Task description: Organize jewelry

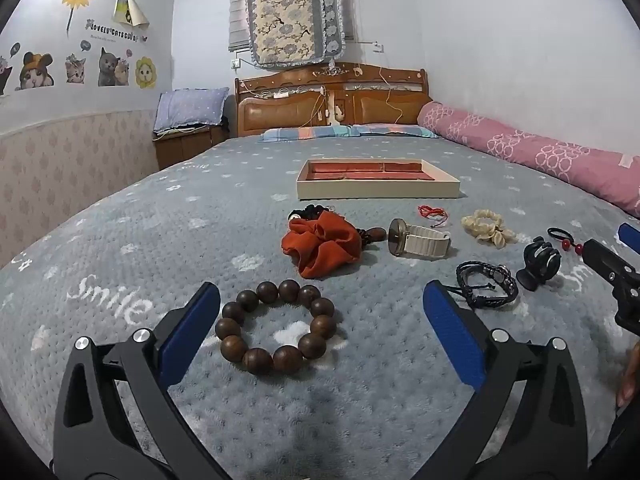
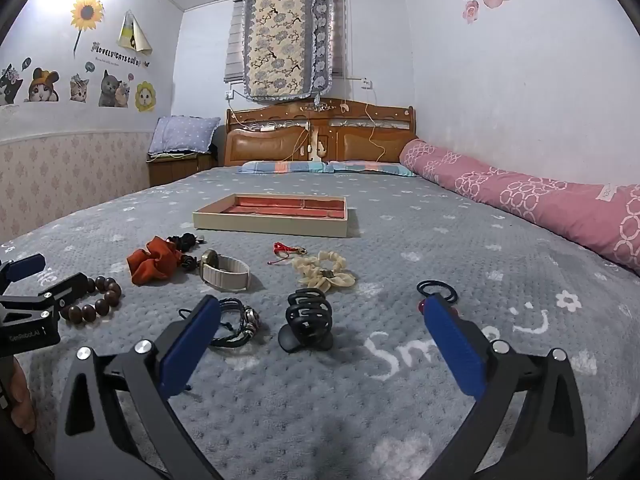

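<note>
A brown wooden bead bracelet [image 1: 277, 326] lies on the grey blanket between the open fingers of my left gripper [image 1: 320, 300]; it also shows in the right wrist view [image 2: 93, 300]. My right gripper [image 2: 320, 312] is open, with a black claw hair clip [image 2: 307, 320] between its fingers. Around them lie an orange scrunchie [image 1: 320, 246], a cream-strapped watch [image 1: 420, 238], a black braided bracelet [image 1: 486, 284], a cream scrunchie [image 2: 325, 272], a red string [image 2: 284, 252] and black hair ties [image 2: 436, 290]. A cream tray with red lining [image 1: 376, 190] sits beyond them.
The grey "Smile" blanket [image 2: 400, 400] covers the bed. A long pink bolster [image 2: 540, 200] runs along the right wall. The wooden headboard [image 2: 320, 140] and pillows stand at the far end, a nightstand [image 1: 184, 144] at the far left.
</note>
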`<action>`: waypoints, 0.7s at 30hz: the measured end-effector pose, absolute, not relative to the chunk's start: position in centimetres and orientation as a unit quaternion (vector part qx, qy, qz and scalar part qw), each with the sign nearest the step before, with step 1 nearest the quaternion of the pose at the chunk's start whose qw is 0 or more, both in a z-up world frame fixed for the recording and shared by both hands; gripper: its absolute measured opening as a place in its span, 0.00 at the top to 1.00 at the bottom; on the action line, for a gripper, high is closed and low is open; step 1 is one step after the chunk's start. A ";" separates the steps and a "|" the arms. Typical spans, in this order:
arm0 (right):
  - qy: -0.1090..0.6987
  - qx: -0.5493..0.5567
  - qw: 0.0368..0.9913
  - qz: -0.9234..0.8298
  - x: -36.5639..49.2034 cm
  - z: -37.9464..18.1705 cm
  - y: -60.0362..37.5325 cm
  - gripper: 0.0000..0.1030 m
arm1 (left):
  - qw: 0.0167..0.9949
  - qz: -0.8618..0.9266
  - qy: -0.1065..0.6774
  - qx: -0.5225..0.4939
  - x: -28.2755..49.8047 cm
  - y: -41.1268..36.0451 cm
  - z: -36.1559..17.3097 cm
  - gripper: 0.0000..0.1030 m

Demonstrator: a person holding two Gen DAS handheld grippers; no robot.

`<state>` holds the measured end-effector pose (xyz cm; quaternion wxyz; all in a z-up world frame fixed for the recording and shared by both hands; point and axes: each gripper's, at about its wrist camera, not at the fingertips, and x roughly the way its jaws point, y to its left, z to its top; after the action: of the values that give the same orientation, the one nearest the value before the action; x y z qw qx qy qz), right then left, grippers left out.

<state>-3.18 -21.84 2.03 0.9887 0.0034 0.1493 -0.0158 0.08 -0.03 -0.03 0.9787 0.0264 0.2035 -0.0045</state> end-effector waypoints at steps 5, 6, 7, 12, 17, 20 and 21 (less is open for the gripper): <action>0.148 0.004 0.989 -0.016 -3.2 2.0 -21.9 0.04 | 0.979 -0.004 0.202 0.026 0.2 0.1 0.0 0.05; 0.148 0.004 0.989 -0.016 -3.2 2.0 -21.9 0.04 | 0.979 -0.004 0.202 0.025 0.3 0.1 -0.1 0.05; 0.148 0.004 0.989 -0.016 -3.2 2.0 -21.9 0.04 | 0.979 -0.004 0.202 0.025 0.4 0.2 -0.1 0.05; 0.148 0.004 0.989 -0.016 -3.2 2.0 -21.8 0.04 | 0.980 -0.004 0.198 0.029 0.1 -0.1 0.0 0.05; 0.148 0.003 0.989 -0.016 -3.2 2.0 -21.9 0.04 | 0.980 -0.003 0.198 0.030 0.0 -0.1 0.0 0.05; 0.147 0.003 0.989 -0.016 -3.2 2.0 -21.8 0.04 | 0.980 -0.004 0.197 0.030 0.0 -0.1 0.0 0.05; 0.148 0.003 0.989 -0.016 -3.2 2.0 -21.8 0.04 | 0.980 -0.004 0.197 0.030 0.0 0.0 0.0 0.05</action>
<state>-3.19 -21.83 2.00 0.9889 0.0032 0.1476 -0.0161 0.00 -0.05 -0.01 0.9800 0.0297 0.1970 -0.0037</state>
